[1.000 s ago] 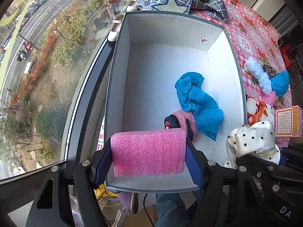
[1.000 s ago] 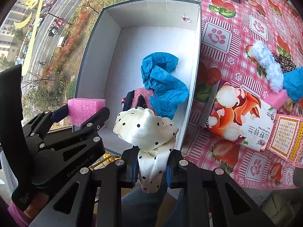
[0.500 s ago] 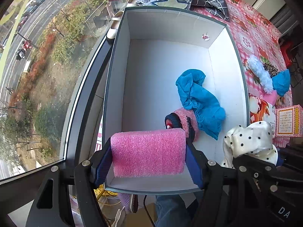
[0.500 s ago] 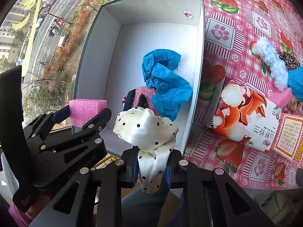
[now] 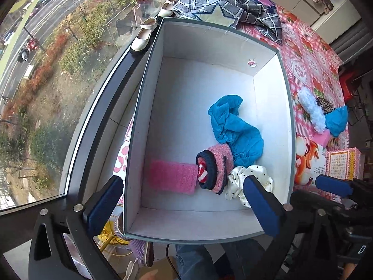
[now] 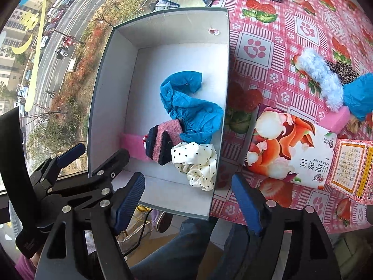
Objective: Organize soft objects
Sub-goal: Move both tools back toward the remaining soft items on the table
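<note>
- The left gripper (image 5: 184, 201) hangs over the near end of the box (image 5: 144, 107), its blue-padded fingers (image 5: 262, 205) spread wide with nothing between them.
- The right gripper (image 6: 187, 200) sits just beside it, jaws likewise wide apart and empty, aimed at the box's near right corner.
- Past the left fingers, the pink foam block (image 5: 173, 176) lies flat on the box floor, touching the rolled pink-and-navy sock (image 5: 214, 171).
- The polka-dot cloth (image 6: 198, 168) is crumpled against the sock, near the right wall; the blue cloth (image 6: 188, 107) lies behind.
- The left gripper's right finger covers part of the polka-dot cloth.
- More soft items, a fluffy white-blue piece (image 6: 319, 77) among them, remain on the pink tablecloth (image 6: 275, 23).
</note>
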The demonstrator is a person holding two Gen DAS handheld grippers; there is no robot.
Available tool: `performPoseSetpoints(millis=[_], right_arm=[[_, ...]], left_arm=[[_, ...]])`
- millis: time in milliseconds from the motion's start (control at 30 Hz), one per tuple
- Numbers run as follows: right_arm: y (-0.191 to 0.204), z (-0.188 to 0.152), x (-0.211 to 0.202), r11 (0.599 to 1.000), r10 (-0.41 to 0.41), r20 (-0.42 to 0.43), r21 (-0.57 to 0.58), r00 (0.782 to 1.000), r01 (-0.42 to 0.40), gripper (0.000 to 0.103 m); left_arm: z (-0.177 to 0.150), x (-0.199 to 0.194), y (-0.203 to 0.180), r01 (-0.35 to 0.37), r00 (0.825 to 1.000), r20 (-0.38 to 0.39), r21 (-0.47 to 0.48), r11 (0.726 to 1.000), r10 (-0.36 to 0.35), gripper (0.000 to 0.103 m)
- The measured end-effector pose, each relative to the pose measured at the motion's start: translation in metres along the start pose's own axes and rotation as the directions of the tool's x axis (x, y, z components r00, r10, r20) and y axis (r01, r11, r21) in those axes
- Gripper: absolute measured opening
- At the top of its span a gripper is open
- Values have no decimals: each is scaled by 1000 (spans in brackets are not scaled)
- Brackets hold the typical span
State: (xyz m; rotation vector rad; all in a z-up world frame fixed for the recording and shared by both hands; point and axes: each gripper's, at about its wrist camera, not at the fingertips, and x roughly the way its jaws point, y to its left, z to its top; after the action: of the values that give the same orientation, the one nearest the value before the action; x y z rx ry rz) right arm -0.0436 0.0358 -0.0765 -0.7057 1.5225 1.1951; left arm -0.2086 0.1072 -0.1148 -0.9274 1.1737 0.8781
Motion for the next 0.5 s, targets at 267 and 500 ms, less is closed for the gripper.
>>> performPoseSetpoints(millis=[267,500], right_arm=[[-18,-3,-32,998,15,70,59,997,-19,78],[-57,-12,-96,987,24,186,153,982,-53,78]], left_arm=[[18,-16,-27,160,987,4,53,986,-160,103],[33,-32,-82,239,971,-16,158,958,-239,103]])
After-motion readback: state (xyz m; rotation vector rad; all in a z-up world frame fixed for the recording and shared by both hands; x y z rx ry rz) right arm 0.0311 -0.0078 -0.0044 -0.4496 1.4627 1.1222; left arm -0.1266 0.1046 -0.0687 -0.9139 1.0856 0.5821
